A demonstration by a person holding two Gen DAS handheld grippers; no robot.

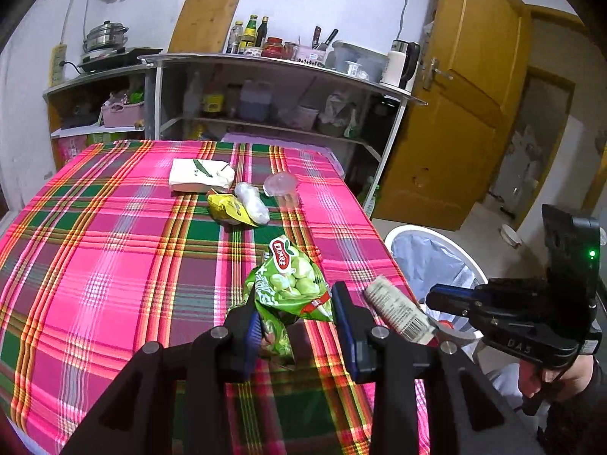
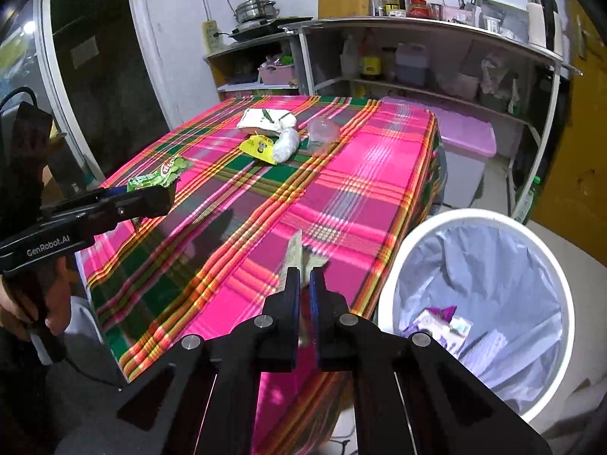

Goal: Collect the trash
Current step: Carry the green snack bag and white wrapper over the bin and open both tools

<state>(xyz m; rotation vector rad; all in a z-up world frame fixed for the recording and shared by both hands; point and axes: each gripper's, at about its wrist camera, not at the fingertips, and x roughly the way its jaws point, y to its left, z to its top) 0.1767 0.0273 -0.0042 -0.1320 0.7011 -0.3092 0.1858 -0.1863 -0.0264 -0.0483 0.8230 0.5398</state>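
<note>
Trash sits in both claws over the table (image 1: 95, 265), which wears a pink and green plaid cloth. The left claw (image 1: 296, 314) is clamped part-way on a green snack bag (image 1: 294, 280) printed with pale beans, held above the cloth on the side of the table nearest the bin. The right claw (image 2: 304, 284) is pinched nearly closed on a flat wrapper (image 2: 299, 252); from the left wrist its barcoded face (image 1: 398, 311) shows at the table's edge, toward the bin. A hand (image 1: 550, 379) grips the right tool's handle.

Beside the table stands a white trash bin (image 2: 394, 265) lined with a pale blue bag, and a purple-and-white packet (image 2: 440, 322) lies inside it.

More trash lies together at the far end of the table: a white paper packet (image 1: 201, 176), a yellow wrapper (image 1: 227, 210) just in front of it, a crumpled clear plastic bag (image 1: 252, 203) touching the yellow wrapper, and a clear plastic cup (image 1: 282, 187) on its side next to them.

Behind the table, a metal shelf (image 1: 273, 62) carries bottles, jars and a kettle.
</note>
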